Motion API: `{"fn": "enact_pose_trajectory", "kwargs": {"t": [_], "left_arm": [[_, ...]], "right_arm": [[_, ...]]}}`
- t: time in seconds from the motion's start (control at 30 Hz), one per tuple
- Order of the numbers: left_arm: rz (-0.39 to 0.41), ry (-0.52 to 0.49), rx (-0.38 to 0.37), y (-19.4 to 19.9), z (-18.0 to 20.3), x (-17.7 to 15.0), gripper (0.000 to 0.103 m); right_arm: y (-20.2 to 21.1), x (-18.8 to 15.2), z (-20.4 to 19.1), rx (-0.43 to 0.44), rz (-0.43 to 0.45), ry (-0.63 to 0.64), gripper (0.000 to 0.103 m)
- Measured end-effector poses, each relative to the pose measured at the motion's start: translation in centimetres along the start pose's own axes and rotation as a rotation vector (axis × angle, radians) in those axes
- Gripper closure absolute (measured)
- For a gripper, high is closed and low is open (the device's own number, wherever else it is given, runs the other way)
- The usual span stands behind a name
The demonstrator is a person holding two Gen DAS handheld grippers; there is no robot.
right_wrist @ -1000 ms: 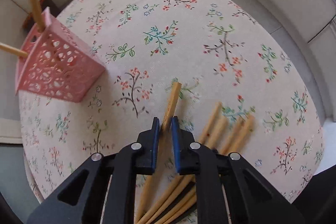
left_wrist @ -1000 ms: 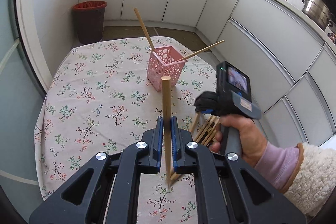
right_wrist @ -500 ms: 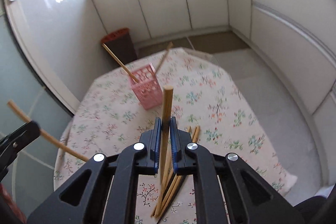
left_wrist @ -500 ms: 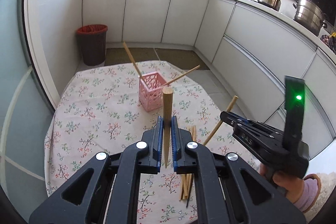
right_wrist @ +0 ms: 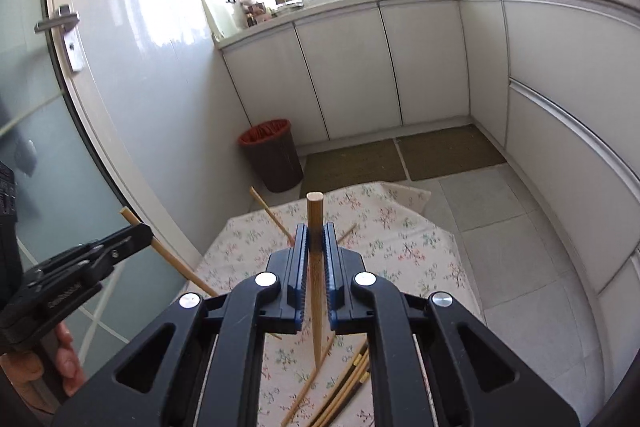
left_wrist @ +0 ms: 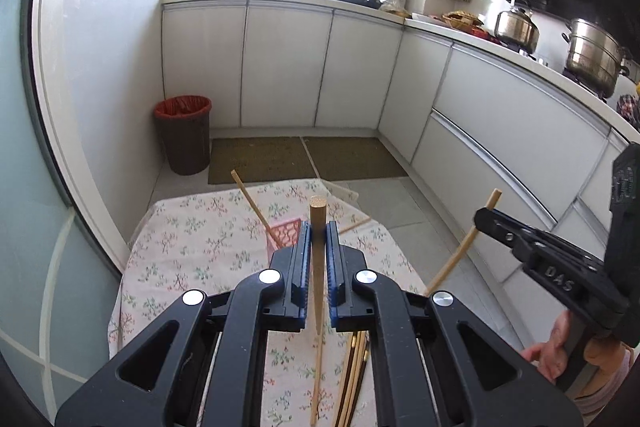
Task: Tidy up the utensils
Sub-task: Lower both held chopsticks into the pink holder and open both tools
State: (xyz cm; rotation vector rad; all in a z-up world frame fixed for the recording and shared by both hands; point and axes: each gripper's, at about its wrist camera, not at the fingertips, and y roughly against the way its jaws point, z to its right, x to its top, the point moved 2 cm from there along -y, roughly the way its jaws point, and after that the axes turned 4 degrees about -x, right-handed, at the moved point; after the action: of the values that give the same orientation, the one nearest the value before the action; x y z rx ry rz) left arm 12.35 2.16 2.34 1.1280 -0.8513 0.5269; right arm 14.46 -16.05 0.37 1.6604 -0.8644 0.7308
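Observation:
My left gripper (left_wrist: 318, 231) is shut on a wooden chopstick (left_wrist: 318, 211) that stands upright between its blue pads, high above the table. My right gripper (right_wrist: 316, 233) is shut on another wooden chopstick (right_wrist: 314, 205), also upright. Each gripper shows in the other's view, the right gripper (left_wrist: 482, 218) at right and the left gripper (right_wrist: 144, 233) at left, each pinching its stick. The pink basket (left_wrist: 286, 231) stands on the floral tablecloth (left_wrist: 192, 247), mostly hidden behind my left fingers, with two chopsticks leaning out of it. Several loose chopsticks (right_wrist: 344, 387) lie on the cloth below.
A brown waste bin with a red liner (left_wrist: 184, 135) stands on the floor beyond the table. White cabinets (left_wrist: 288, 67) run along the back and right. A glass door (right_wrist: 60, 107) is at the left. Pots (left_wrist: 592, 55) sit on the counter at right.
Both grippers have risen well above the table and tilted up, each carrying its chopstick. The right gripper picked its stick from the loose pile. The basket now looks smaller and lower.

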Motion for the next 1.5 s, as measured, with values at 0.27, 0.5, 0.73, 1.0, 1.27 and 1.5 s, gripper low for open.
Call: {"fn": "enact_pose_trajectory", "kwargs": {"t": [0.27,0.5,0.73,1.0,1.27,1.5], "left_arm": [[0.01,-0.001,0.038,-3.8,0.0,3.9,0.096],[0.045,0.006,0.075,-7.7,-1.1,6.7,0.096],[0.037,0.016,0.104,-13.5,-2.9,7.0,0.096],[0.082,0.067,0.11,-12.9,-5.6,5.4,0.081],[0.161,0.104,0.142,-9.1,-7.7,6.8,0.067],[0.101,0.11,0.28,-9.7,-8.4,4.5,0.067]], "right_arm": [[-2.0,4.7,-0.4,0.04,0.066,-0.016,0.095],[-5.2,7.9,-0.2,0.063,0.103,-0.052,0.095],[-8.7,8.8,-0.1,0.051,0.105,-0.057,0.095],[-12.7,8.2,-0.8,0.053,0.078,-0.059,0.095],[-16.8,5.7,-2.8,0.04,0.061,-0.009,0.095],[-17.1,4.4,-3.5,-0.038,0.018,0.024,0.084]]}}
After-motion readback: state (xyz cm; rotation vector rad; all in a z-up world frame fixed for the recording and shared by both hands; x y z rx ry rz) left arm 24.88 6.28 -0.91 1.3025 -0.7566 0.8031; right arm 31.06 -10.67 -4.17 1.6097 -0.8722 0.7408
